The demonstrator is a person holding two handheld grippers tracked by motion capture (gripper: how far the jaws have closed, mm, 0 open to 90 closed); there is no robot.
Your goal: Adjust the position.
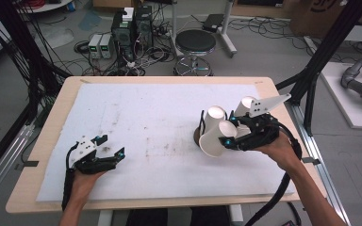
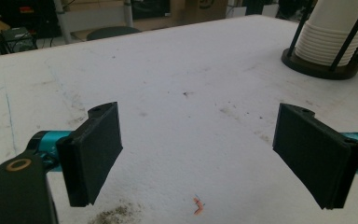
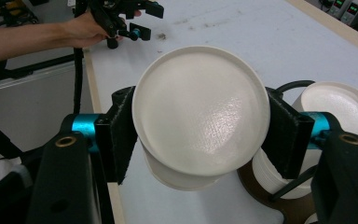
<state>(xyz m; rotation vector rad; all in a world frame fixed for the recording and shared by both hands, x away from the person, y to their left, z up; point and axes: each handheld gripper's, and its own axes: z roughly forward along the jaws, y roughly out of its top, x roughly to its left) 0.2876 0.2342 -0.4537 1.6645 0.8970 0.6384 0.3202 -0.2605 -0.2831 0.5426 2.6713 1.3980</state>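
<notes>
1 white paper cup (image 3: 200,112), flat round base showing, lies sideways.

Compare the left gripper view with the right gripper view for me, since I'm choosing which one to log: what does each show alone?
Left gripper view alone: the left gripper with open jaws over bare table and an orange scrap. Right gripper view alone: the right gripper shut on a white paper cup, seen bottom-on. Both share the white table cover and the cup stack in its wire holder.
</notes>
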